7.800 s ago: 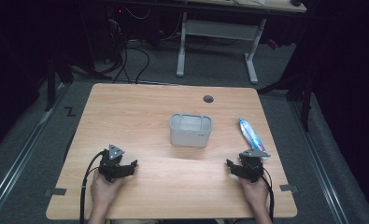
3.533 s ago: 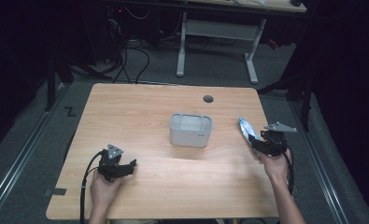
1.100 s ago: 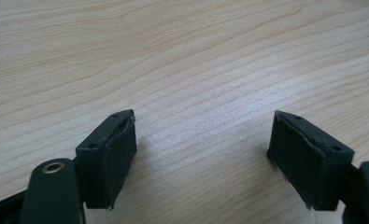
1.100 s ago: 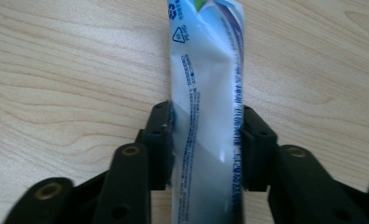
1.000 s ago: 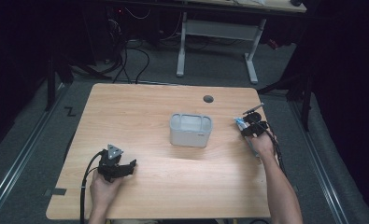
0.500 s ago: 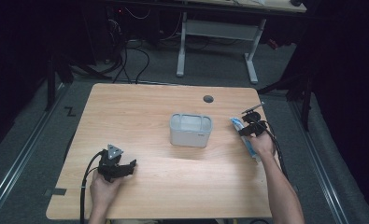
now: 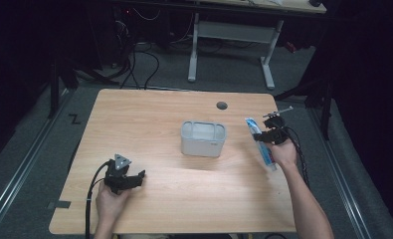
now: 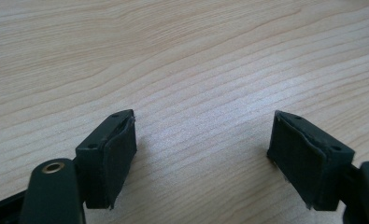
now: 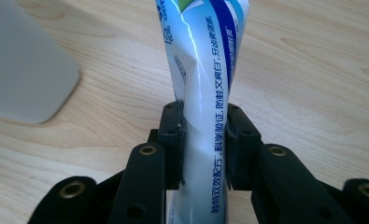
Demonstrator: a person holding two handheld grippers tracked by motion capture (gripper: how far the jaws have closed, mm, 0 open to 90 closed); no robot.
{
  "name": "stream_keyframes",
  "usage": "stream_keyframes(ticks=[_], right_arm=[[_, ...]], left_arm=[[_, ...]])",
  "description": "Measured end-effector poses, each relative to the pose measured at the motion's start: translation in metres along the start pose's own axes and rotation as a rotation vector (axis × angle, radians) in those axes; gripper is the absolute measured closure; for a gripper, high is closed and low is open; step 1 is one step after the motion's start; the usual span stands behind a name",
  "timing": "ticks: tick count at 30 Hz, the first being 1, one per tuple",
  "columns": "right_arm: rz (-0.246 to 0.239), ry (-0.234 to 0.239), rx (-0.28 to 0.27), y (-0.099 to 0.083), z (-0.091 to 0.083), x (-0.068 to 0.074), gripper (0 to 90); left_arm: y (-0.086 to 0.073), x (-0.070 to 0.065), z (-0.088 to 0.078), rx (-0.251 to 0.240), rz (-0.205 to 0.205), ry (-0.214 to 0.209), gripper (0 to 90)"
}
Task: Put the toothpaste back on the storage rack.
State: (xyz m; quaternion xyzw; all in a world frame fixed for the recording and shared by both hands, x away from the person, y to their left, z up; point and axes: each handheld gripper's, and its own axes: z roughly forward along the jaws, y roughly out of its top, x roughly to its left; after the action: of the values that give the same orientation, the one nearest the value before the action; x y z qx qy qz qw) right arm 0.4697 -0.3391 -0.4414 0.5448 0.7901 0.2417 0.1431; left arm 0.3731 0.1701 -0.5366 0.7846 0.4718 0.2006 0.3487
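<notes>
- the toothpaste tube point(image 9: 205, 93) lies at the right of the wooden table point(image 7: 149, 124), long axis running near to far.
- the right gripper point(image 9: 203, 140) is clamped across the tube's body, squeezing it.
- the grey bin point(image 7: 203, 138) sits just left of the tube, nearest the right hand.
- the left gripper point(image 8: 203, 154) rests near-left, jaws spread wide, holding nothing.

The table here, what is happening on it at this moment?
A person works at the wooden table with a gripper in each hand. The right gripper is shut on a toothpaste tube, beside a grey container. The left gripper rests open near the table's front edge, holding nothing.
</notes>
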Motion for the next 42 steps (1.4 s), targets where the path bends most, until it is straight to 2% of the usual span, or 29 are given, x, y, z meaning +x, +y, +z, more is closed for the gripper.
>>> stream_keyframes(ticks=[1,11,18,28,32,35,42], right_arm=[[-0.006,0.016,-0.017,0.0,-0.005,0.003,72.0],[-0.051,0.066,-0.087,-0.004,-0.021,0.017,72.3],[-0.055,0.108,-0.121,-0.006,-0.03,0.022,72.3],[-0.089,0.176,-0.203,-0.006,-0.046,0.037,72.4],[-0.096,0.193,-0.227,-0.006,-0.051,0.041,72.5],[-0.103,0.219,-0.264,-0.003,-0.057,0.048,72.5],[-0.134,0.255,-0.295,0.003,-0.061,0.06,72.7]], left_arm=[[0.0,0.0,0.0,0.0,0.001,0.0,23.5],[0.0,0.0,0.0,-0.001,0.003,0.002,23.5],[0.0,0.0,0.0,-0.001,0.003,0.002,23.5],[0.0,0.0,0.0,-0.001,0.003,0.003,23.5],[0.0,0.0,0.0,-0.001,0.003,0.003,23.5],[0.0,0.0,0.0,-0.001,0.003,0.003,23.5],[0.0,0.0,0.0,-0.001,0.004,0.003,23.5]])
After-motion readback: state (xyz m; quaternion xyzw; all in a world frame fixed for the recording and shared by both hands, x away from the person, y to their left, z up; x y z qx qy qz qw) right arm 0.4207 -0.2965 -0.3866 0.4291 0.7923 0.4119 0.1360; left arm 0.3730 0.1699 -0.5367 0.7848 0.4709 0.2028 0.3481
